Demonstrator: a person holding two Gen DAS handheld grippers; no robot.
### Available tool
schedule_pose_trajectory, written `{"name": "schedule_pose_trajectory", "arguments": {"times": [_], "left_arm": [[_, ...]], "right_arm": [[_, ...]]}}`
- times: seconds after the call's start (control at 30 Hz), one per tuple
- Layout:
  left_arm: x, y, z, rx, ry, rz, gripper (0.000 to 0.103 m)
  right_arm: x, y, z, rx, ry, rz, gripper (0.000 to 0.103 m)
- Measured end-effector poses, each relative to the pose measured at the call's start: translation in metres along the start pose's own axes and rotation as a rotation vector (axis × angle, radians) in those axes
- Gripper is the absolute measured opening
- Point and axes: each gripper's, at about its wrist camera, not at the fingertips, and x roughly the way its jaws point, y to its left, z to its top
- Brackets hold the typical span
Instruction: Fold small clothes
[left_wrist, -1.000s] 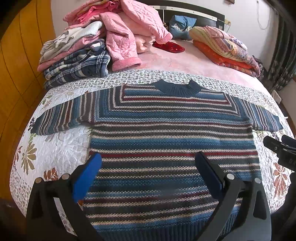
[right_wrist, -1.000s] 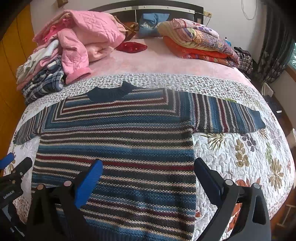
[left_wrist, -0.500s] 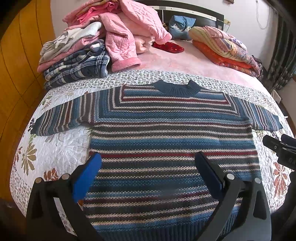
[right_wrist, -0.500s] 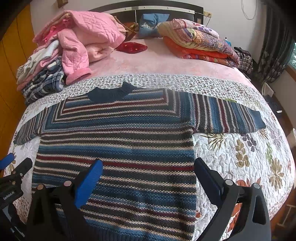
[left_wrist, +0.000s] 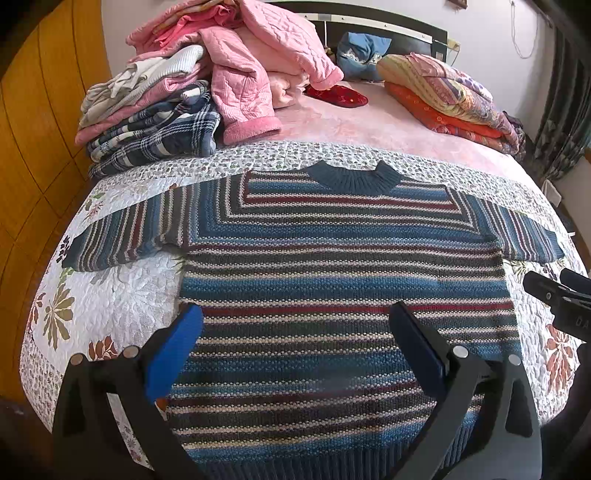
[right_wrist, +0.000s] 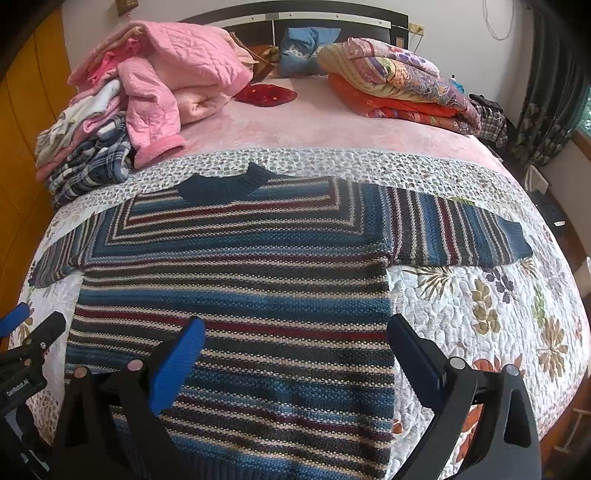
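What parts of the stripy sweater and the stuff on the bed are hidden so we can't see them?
- Sweater bottom hem: in both views, partly covered by the open grippers and cut by the lower edge.
- Right gripper: left wrist view shows only its tip at the right edge.
- Left gripper: right wrist view cuts it at the left edge.
- Clothes pile: lower garments buried under the pink jacket.
- Blue pillow: partly behind the folded quilts.
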Motion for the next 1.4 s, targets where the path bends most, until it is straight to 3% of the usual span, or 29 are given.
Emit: {"name": "schedule_pose_trajectory", "arguments": {"times": [1.23, 1.4], "left_arm": [[-0.002, 0.0, -0.001, 0.016, -0.008, 0.001, 0.1], [0.003, -0.002, -0.002, 0.018, 0.012, -0.019, 0.1]], "right_arm": [[-0.002, -0.002, -0.001, -0.002, -0.006, 0.003, 0.099], [0.003, -0.01, 0.009, 0.015, 0.002, 0.033, 0.099]]}}
